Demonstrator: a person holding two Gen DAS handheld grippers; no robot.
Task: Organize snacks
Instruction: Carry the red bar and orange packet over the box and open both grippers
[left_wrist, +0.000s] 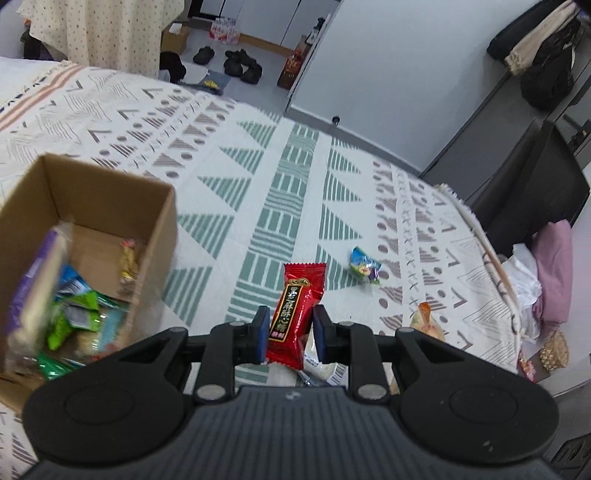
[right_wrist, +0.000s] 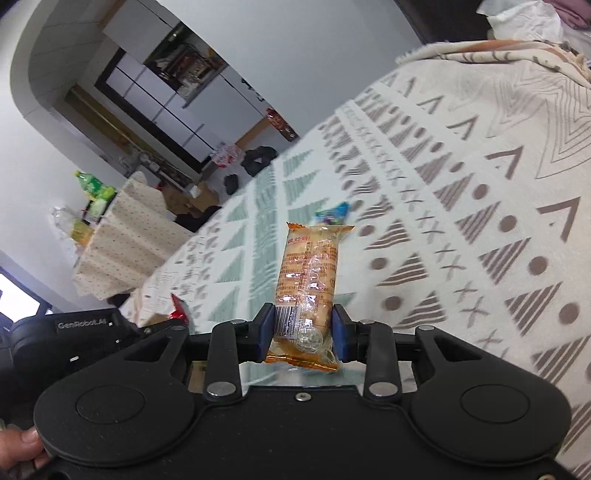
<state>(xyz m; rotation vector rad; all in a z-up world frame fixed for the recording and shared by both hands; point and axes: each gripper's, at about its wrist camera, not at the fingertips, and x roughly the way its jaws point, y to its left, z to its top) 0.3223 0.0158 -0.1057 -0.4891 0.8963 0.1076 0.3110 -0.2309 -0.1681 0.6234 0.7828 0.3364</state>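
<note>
**Both grippers clamped on wrapped snacks above the patterned cloth**

In the left wrist view, an open brown cardboard box (left_wrist: 92, 229) sits at the left edge of the frame on a white cloth with green and grey geometric print (left_wrist: 280, 177). The box holds a blurred heap of green, blue and purple snack packets (left_wrist: 70, 314), with one small gold-wrapped sweet (left_wrist: 129, 262) against its inner wall. At lower centre the left gripper (left_wrist: 290, 334) has its blue pads pressed together on a red foil snack bar with black and gold lettering (left_wrist: 295, 314), which stands upright between them. Under the gripper part of a white packet (left_wrist: 321, 365) shows. To the right, a small blue and green crumpled wrapper (left_wrist: 364, 266) lies alone on the cloth, well apart from the box. Further right, near the lower right, an orange-topped packet (left_wrist: 426, 321) peeks out beside the gripper's arm.

In the right wrist view, a fingertip (right_wrist: 22, 446) rests at the lower left edge on the black body. Above it, the other black device (right_wrist: 74, 332) shows with a red corner of wrapper (right_wrist: 179, 308) beside it. At centre the right gripper (right_wrist: 303, 332) is clamped on a clear and orange wrapped pastry bar (right_wrist: 308, 280), held upright by its lower end. Behind the bar's top, a blue wrapper (right_wrist: 332, 214) lies on the cloth (right_wrist: 480, 221).
</note>
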